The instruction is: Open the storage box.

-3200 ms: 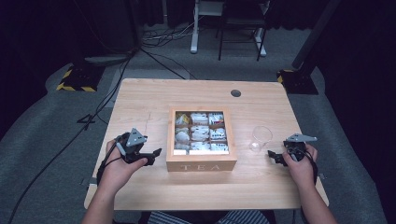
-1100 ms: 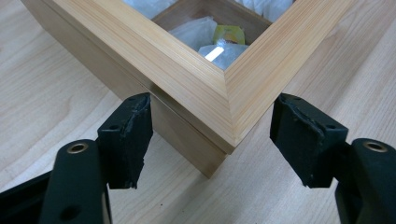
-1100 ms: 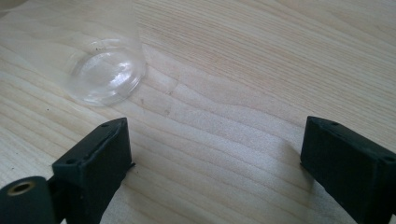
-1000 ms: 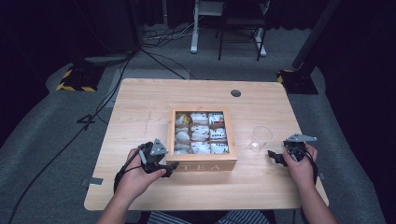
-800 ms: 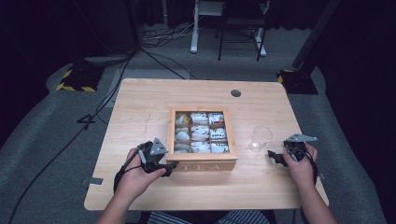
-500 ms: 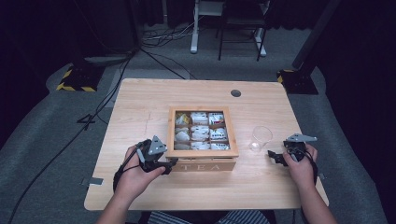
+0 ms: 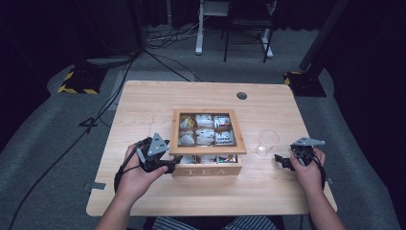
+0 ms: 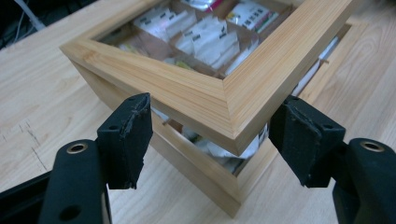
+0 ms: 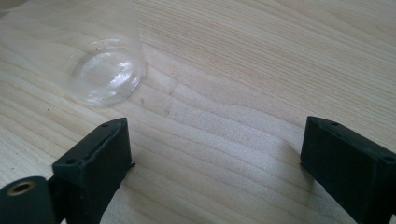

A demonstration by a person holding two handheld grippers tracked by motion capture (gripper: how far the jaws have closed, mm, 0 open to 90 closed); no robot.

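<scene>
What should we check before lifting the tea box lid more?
1. Lid raised at its corner, gap showing above the tea box: ok.
2. Left gripper jaws gripping the lid: not ok; they have just been opening, the corner sits between them, pads apart from the wood.
3. Tea bags sitting in their compartments: ok.
4. Clear cup upright, apart from the box: ok.
5. Right gripper open, holding nothing, over the bare table: ok.
6. Hinge at the far side: cannot tell.
</scene>
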